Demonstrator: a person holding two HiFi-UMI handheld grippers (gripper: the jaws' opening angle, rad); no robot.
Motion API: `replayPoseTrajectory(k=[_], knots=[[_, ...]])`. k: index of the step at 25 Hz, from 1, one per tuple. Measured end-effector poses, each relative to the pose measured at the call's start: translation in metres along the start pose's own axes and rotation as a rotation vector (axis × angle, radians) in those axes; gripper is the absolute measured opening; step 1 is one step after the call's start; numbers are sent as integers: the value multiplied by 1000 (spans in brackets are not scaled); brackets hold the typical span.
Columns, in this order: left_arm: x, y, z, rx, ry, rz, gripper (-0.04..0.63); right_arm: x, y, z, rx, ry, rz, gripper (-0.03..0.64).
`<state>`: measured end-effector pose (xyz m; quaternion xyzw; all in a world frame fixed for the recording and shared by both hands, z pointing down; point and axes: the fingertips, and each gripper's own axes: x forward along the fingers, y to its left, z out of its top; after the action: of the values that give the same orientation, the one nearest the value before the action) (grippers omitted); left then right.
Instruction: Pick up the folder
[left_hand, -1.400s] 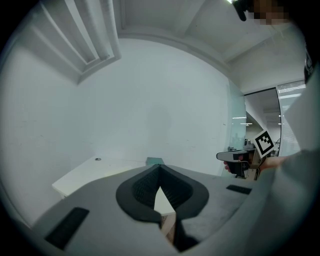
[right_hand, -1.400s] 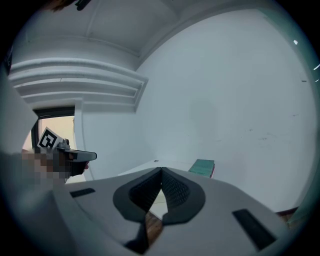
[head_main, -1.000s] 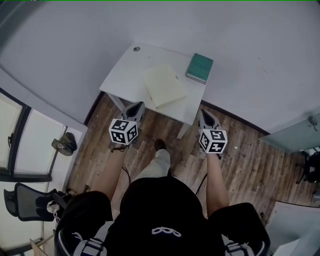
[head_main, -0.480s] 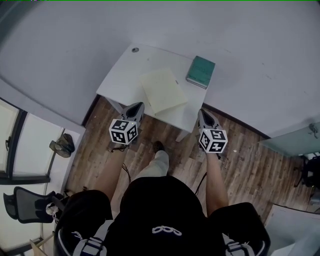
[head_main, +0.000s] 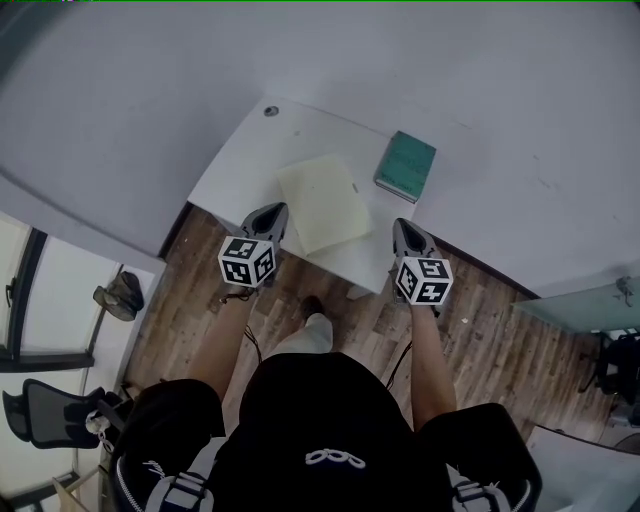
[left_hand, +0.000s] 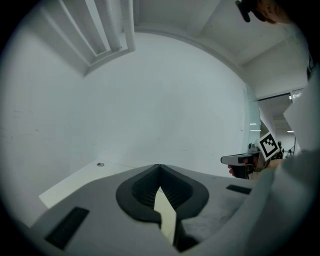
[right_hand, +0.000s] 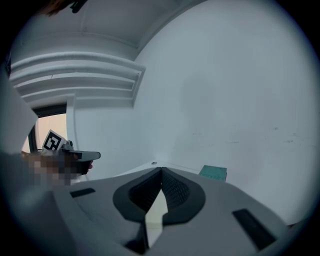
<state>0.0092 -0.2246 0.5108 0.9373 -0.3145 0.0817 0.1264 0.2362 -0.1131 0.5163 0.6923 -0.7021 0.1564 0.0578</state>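
Observation:
A pale yellow folder (head_main: 322, 203) lies flat on the white table (head_main: 250, 150), near its front edge. Through the slit of the shut jaws a sliver of the folder (left_hand: 166, 216) shows in the left gripper view, and again in the right gripper view as a pale strip of folder (right_hand: 156, 210). My left gripper (head_main: 272, 213) is shut and empty, its tip over the table's front edge just left of the folder. My right gripper (head_main: 403, 228) is shut and empty too, at the front edge to the folder's right.
A green book (head_main: 406, 166) lies at the table's back right, also seen as the green book (right_hand: 213, 173) from the right gripper. A small round grommet (head_main: 270, 111) sits at the far left corner. White walls stand behind the table. An office chair (head_main: 45, 420) stands at the lower left.
Both grippers have come forward toward the table together; their tips, short of its front edge a second ago, now reach it on either side of the folder.

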Motion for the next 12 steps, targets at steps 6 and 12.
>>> replayPoseTrajectory(k=[6,12], knots=[[26,21,3,-15,10,16,21,38,-10,10,-5,13,15,23],[46,39,6,-24,19,26,21,69,-20,13,-5,29,21,23]])
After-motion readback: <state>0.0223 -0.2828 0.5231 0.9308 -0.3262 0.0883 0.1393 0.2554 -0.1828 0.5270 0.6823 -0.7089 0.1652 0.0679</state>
